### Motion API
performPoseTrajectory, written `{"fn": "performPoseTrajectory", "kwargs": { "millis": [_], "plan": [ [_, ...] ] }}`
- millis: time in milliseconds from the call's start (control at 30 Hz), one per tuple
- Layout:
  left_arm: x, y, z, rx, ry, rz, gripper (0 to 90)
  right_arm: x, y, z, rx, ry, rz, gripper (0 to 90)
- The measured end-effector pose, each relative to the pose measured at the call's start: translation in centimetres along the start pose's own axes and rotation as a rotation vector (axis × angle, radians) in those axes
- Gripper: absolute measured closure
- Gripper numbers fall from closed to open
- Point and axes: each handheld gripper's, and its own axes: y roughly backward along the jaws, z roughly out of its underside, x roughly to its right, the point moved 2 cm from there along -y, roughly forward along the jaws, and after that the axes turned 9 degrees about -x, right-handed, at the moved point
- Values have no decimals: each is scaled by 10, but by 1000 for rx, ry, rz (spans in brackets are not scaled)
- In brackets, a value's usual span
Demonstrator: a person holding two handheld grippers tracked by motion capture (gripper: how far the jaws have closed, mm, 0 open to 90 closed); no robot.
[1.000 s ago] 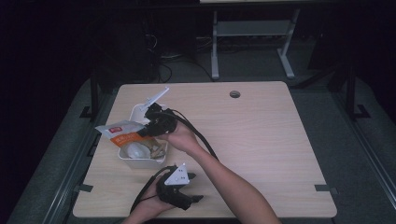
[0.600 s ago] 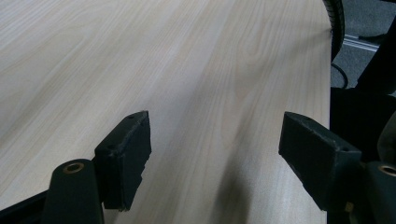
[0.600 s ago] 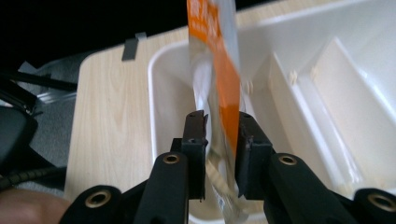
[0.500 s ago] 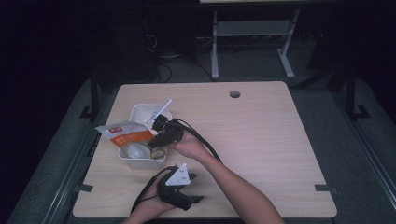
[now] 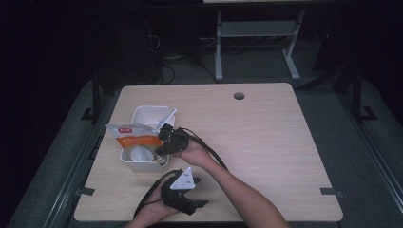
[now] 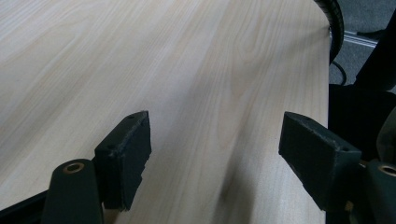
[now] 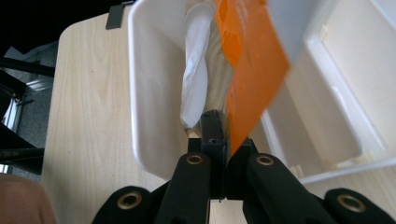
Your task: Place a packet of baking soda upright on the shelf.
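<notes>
Right gripper (image 7: 219,140) clamped on orange packet (image 7: 250,70), apparently partly inside white bin (image 7: 144,93); release outstanding. Left gripper (image 6: 215,163) wide, idle.

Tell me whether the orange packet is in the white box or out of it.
Partly in. The orange packet lies across the white box, its end overhanging the rim, while the right gripper pinches its lower edge inside the box.

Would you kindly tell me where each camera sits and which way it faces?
High view: above the person's side, looking forward and down on the light wooden table; both forearms enter from below.
Left gripper view: rides the left gripper, jaws apart over bare tabletop.
Right gripper view: rides the right gripper, facing the white plastic bin and orange packet.
High and right gripper views share the bin.
</notes>
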Motion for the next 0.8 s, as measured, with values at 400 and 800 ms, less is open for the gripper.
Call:
{"fn": "performPoseTrajectory", "kwargs": {
  "millis": [400, 800],
  "plan": [
    [1, -1, 0, 0, 2, 3, 249, 1, -5, 10, 22, -18, 19, 878],
    [0, 0, 0, 2, 5, 2, 249, 3, 8, 1, 82, -29, -10, 892]
  ]
}}
